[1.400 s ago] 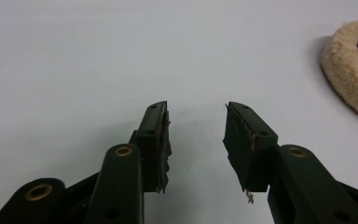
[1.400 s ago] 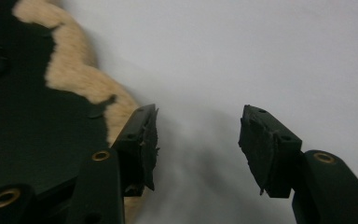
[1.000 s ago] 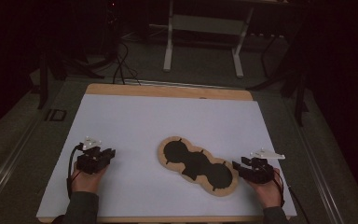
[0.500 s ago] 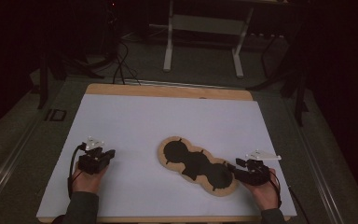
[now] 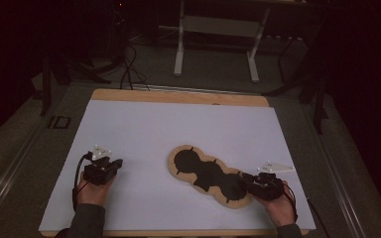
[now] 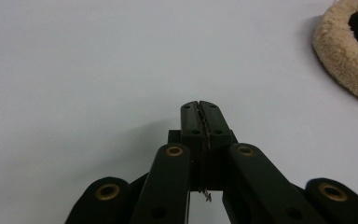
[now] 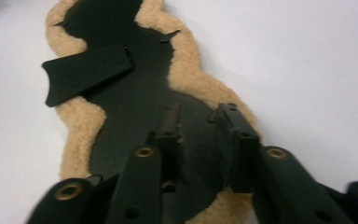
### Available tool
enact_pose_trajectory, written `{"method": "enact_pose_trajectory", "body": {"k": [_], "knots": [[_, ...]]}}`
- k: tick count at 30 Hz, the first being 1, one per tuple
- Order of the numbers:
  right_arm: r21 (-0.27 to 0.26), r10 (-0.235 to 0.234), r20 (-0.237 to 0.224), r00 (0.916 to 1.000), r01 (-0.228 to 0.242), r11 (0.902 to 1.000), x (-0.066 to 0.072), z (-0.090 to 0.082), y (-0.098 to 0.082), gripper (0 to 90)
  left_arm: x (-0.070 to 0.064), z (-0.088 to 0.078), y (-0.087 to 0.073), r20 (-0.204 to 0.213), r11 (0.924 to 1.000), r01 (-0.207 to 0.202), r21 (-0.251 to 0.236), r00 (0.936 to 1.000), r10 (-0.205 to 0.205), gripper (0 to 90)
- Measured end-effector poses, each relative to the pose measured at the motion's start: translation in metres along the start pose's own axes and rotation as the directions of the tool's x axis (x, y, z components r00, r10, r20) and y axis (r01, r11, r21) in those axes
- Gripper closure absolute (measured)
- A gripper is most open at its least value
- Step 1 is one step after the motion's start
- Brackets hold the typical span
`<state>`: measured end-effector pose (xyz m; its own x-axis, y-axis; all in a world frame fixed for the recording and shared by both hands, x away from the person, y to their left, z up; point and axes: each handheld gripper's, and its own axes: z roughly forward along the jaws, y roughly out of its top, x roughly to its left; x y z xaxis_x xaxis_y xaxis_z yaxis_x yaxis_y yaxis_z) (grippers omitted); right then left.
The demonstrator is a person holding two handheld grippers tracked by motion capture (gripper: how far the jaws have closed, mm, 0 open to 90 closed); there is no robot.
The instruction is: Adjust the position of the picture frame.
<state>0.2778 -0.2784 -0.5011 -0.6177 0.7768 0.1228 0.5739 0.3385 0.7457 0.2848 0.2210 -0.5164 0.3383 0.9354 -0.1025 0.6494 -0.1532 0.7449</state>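
black jaws, brass rivets, seemingly grey sleeves

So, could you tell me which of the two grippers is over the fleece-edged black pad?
The right gripper, at the pad's near end, jaws apart and just closing over its black surface. The left gripper is shut over bare white table.

Hand-held gripper closing over black fleece-edged pad.
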Motion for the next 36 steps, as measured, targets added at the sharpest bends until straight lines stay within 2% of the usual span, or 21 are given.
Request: {"method": "enact_pose_trajectory", "body": {"k": [3, 7, 15, 25, 36], "knots": [[0.005, -0.004, -0.010, 0.9999, 0.004, 1.0000, 0.001, 0.000, 0.000, 81.0, 0.000, 0.000, 0.000, -0.002, 1.0000, -0.001, 0.001, 1.0000, 0.001, 90.0], [0.008, -0.035, -0.032, 0.9989, 0.035, 0.9993, 0.006, -0.001, -0.001, 89.7, 0.000, 0.000, 0.000, -0.004, 1.0000, -0.001, 0.004, 1.0000, 0.001, 90.0], [0.038, -0.087, -0.093, 0.9918, 0.091, 0.9951, 0.021, 0.005, -0.001, 89.9, 0.000, 0.001, 0.000, -0.006, 1.0000, -0.003, 0.007, 1.0000, 0.003, 90.0], [0.032, -0.111, -0.152, 0.9821, 0.117, 0.9926, 0.037, 0.008, 0.000, 89.8, 0.000, 0.001, 0.000, -0.011, 0.9999, -0.003, 0.011, 0.9999, 0.003, 90.0], [0.046, -0.143, -0.177, 0.9738, 0.154, 0.9871, 0.052, 0.014, -0.001, 89.9, 0.001, 0.002, 0.000, -0.020, 0.9999, 0.009, 0.011, 0.9998, -0.009, 90.0]]}}
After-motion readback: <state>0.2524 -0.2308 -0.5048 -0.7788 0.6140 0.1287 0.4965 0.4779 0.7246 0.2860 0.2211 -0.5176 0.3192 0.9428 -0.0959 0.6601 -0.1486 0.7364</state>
